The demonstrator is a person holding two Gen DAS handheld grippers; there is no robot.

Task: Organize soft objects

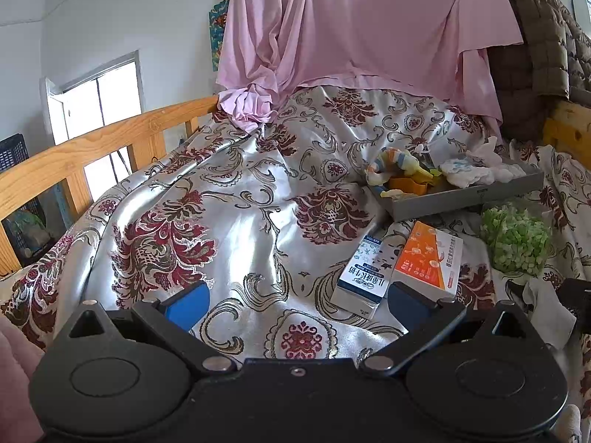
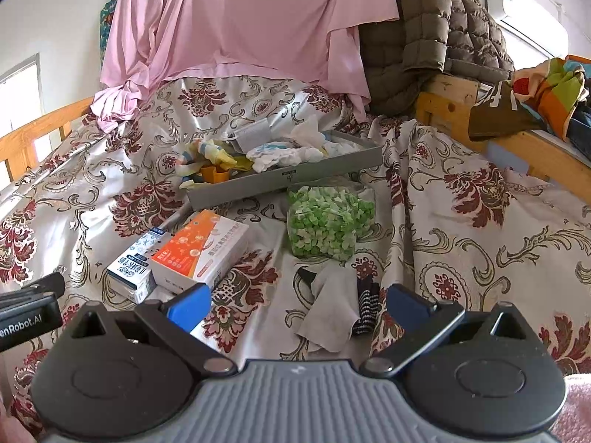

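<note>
Several items, listed largest to smallest, with risks and blind spots noted.

1. Bedspread: glossy, patterned, heavily rumpled. We judge it slippery; anything set down on a slope may slide, and a low pinch could catch the cover itself.
2. Pink sheet: draped at the head of the bed, top cut off by the frame.
3. Grey tray: rests tilted on the folds, already holding a striped cloth bundle, white cloths and an orange item we cannot identify. A push on its rim could tip the load out. Its far side is hidden by the contents.
4. Bag of green pieces: just in front of the tray; what the pieces are is unclear. A careless squeeze could split it.
5. Orange box and milk carton: side by side and touching, left of the bag. Both are rigid, so we would leave them out of the tray.
6. Grey cloth with a black-and-white striped sock: lying loose on the cover, directly ahead of the right gripper. They overlap, so one grab may lift both or drop one; a dark scrap under the cloth is possibly a second sock.
7. Right gripper: jaws spread wide, empty.
8. Left gripper: likewise wide and empty, over bare cover beside the carton.
</note>
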